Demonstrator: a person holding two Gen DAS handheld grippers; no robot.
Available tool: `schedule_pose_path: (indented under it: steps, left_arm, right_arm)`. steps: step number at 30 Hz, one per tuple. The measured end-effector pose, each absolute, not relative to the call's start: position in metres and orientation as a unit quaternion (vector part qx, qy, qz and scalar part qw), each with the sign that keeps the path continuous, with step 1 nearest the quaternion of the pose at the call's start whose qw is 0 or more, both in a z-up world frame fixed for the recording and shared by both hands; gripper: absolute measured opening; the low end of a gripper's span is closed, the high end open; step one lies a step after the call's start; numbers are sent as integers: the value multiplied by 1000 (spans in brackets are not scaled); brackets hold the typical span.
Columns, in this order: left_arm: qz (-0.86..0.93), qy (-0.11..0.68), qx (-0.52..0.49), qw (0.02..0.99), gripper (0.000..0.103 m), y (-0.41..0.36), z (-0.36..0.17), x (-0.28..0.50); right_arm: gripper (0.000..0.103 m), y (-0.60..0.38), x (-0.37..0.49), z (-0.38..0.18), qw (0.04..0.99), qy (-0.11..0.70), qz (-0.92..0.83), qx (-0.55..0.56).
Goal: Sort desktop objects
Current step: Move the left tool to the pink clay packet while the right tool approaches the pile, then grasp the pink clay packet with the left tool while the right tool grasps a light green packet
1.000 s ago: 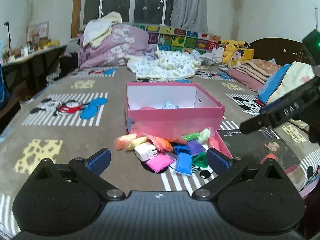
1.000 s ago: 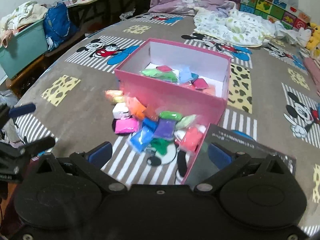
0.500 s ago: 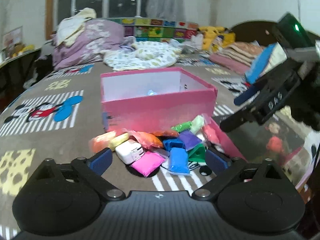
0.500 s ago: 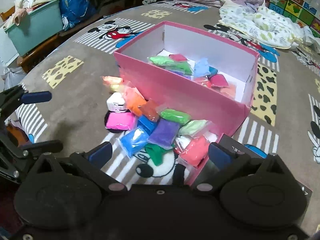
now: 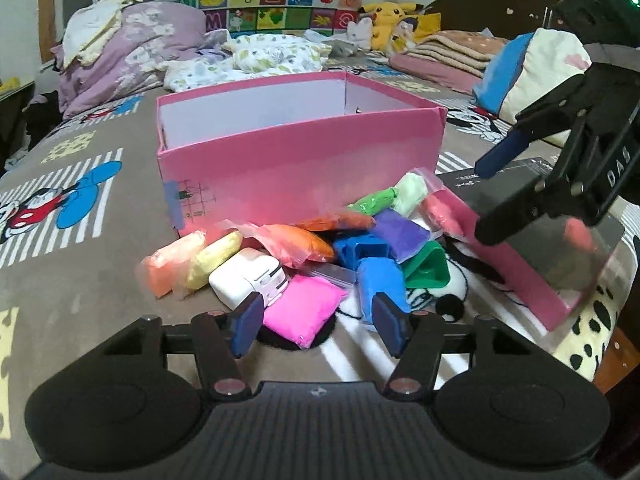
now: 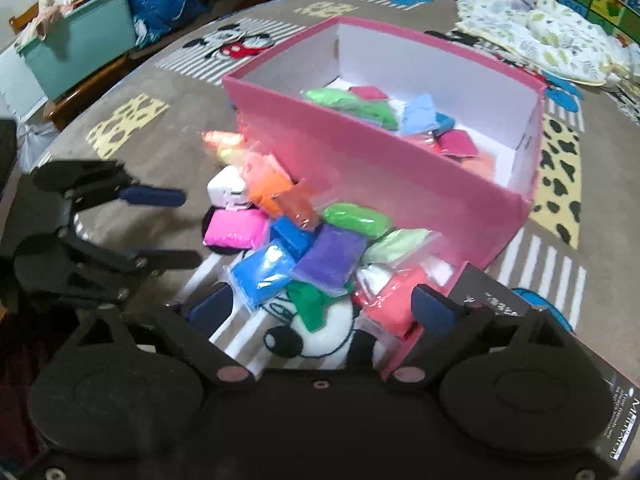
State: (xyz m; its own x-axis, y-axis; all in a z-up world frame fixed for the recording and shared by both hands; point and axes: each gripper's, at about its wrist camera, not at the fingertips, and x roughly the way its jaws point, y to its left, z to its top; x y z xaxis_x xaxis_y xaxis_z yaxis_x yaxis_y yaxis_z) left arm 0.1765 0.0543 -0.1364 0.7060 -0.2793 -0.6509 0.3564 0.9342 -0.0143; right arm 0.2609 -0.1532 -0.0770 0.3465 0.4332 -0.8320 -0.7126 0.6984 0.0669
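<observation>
We've got both hand-held grippers, left (image 5: 318,322) and right (image 6: 320,308), spread and empty just short of the packets (image 5: 316,256) heaped at centre frame against the pink box (image 5: 300,160), so grabbing one slippery bag could easily drag its neighbours.

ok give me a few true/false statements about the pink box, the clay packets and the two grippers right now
1. The pink box already holds some packets. True.
2. The left gripper is shut on the magenta packet. False: it is open, holding nothing.
3. The white charger lies inside the box. False: it lies in the pile outside.
4. The right gripper is open. True.
5. A purple packet lies in the pile. True.
</observation>
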Motion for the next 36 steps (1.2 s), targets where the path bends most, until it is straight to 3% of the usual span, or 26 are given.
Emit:
schedule_pose_path:
  steps: [3, 19, 24, 29, 36]
  left_arm:
    - [-184, 350, 67, 916, 59, 56, -143, 188]
    - [-237, 381, 127, 885, 55, 46, -166, 227]
    - [-233, 389, 126, 882, 36, 46, -165, 232]
    - [-224, 382, 139, 886, 33, 43, -163, 218]
    - [-205, 357, 89, 907, 33, 50, -150, 190]
  right_arm:
    - [82, -149, 262, -84, 798, 458, 357, -161]
    - [82, -147, 270, -99, 791, 477, 349, -158]
    - [82, -153, 275, -101, 798, 479, 333, -150]
    - [81, -152, 274, -102, 800, 474, 333, -157]
    - [69, -153, 278, -99, 813, 459, 320, -160]
